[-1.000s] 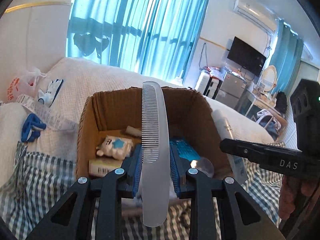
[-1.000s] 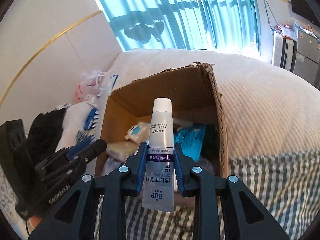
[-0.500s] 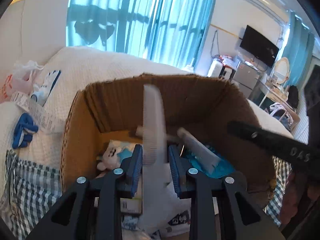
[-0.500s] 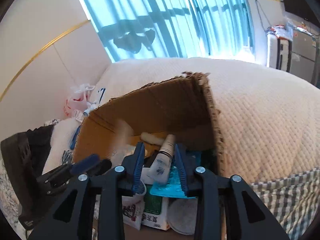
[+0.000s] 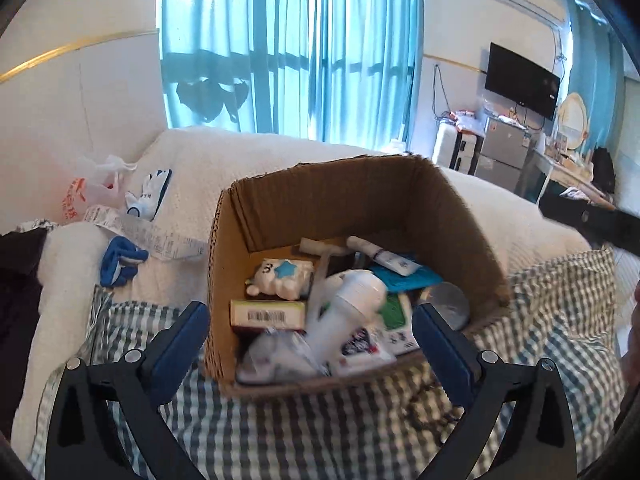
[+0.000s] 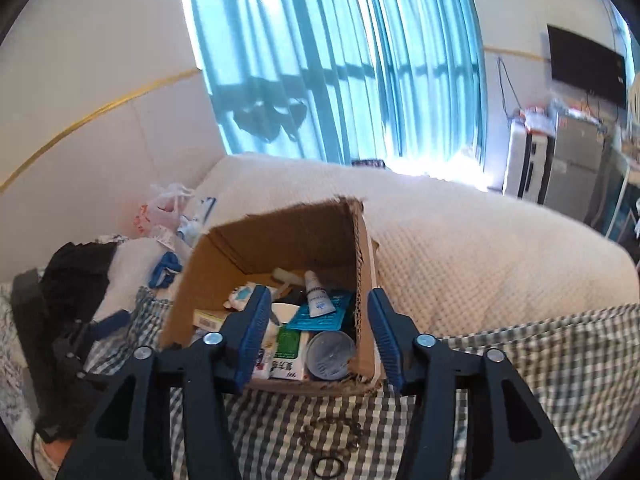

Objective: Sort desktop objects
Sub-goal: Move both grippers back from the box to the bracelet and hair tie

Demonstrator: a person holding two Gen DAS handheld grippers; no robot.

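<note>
The left gripper (image 5: 310,334) has its blue-padded jaws spread very wide and opening further, with nothing pinched between them; only checked cloth (image 5: 320,432) and the near edge of the cardboard box (image 5: 360,200) lie in the gap. The right gripper (image 6: 316,334) is about half spread, its jaws also opening and gripping nothing, the box's near wall showing between its pads.

Just beyond both sets of fingertips sits the open box, resting on the checked cloth. Inside it, closest to the left gripper, are a barcoded carton (image 5: 266,314) and a blurred white item that cannot be made out. Farther in lie a white bear-shaped toy with a blue star (image 5: 280,276), a clear comb (image 5: 320,280), and a white tube (image 6: 316,296) on a teal packet (image 6: 320,316). A round clear lid (image 6: 330,354) lies near the right gripper's side.

Behind the box spreads a cream quilted bedspread (image 6: 460,248), then teal curtains (image 5: 288,48).
</note>
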